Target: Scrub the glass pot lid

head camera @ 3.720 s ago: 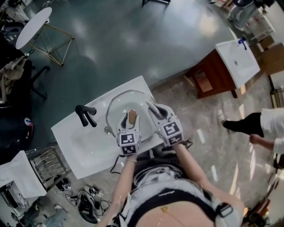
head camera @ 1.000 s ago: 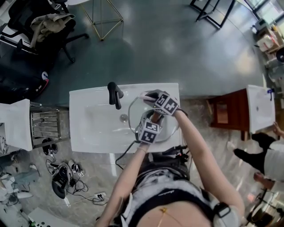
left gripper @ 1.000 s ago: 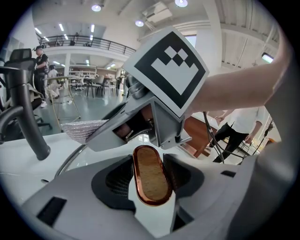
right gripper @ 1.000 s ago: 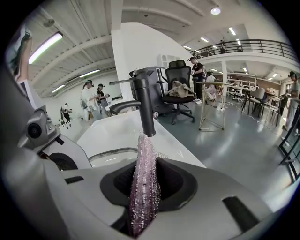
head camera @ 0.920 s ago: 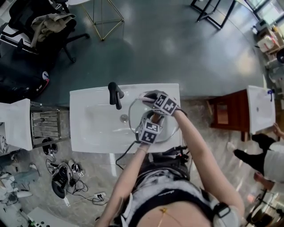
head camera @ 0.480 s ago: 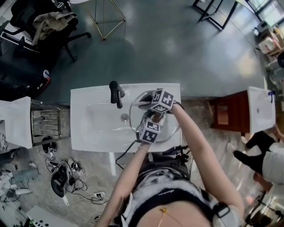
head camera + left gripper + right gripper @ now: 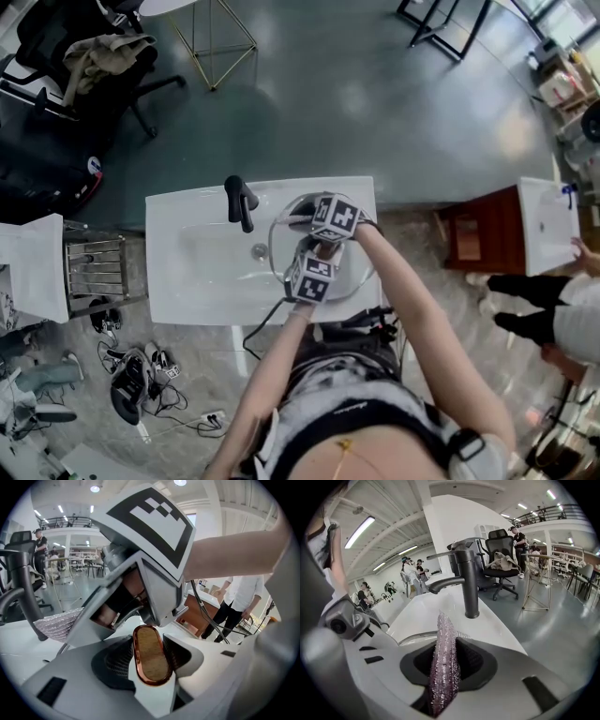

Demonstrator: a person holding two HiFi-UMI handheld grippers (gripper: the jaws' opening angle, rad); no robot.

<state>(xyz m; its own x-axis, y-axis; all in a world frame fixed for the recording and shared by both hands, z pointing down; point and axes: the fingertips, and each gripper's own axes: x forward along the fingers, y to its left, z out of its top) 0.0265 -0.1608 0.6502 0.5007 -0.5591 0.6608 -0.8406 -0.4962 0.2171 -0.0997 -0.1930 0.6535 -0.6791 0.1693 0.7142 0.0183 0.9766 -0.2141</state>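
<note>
**Item:** glass pot lid (image 7: 279, 244). Round, clear glass with a thin bright rim. It has one upright oblong lid handle (image 7: 150, 651) with a tan, wood-like face and a copper-coloured band round its edge.

**Location:** right-hand part of the white sink (image 7: 187, 272), centre of the head view, just right of the black faucet (image 7: 239, 202). The lid lies over the basin edge nearest the person. Whether it rests on the basin or is carried clear of it cannot be told.

**Handling (judged):** stiff and brittle, and likely to chip or crack if knocked against the basin or faucet. It is probably fairly heavy for its thickness, and slick if wet or soapy. The handle is the only sound place to take hold of it. The rim and the bare glass give the pads little to bite on.

**Left gripper** (image 7: 149, 667)**:** lower centre of the head view. Its jaws stand partly apart, one pad pressed against each side of the lid handle to steady the lid.

**Right gripper** (image 7: 445, 670)**:** just above the left one in the head view, over the far side of the lid and pointing toward the faucet. Its jaws are nearly closed, pinching a thin glittering purple-pink scrubber (image 7: 443, 644) that stands on edge and pokes out past the jaw tips.

**Task state (judged):** both tools are placed for scrubbing. Contact between scrubber and glass is not visible.
</note>
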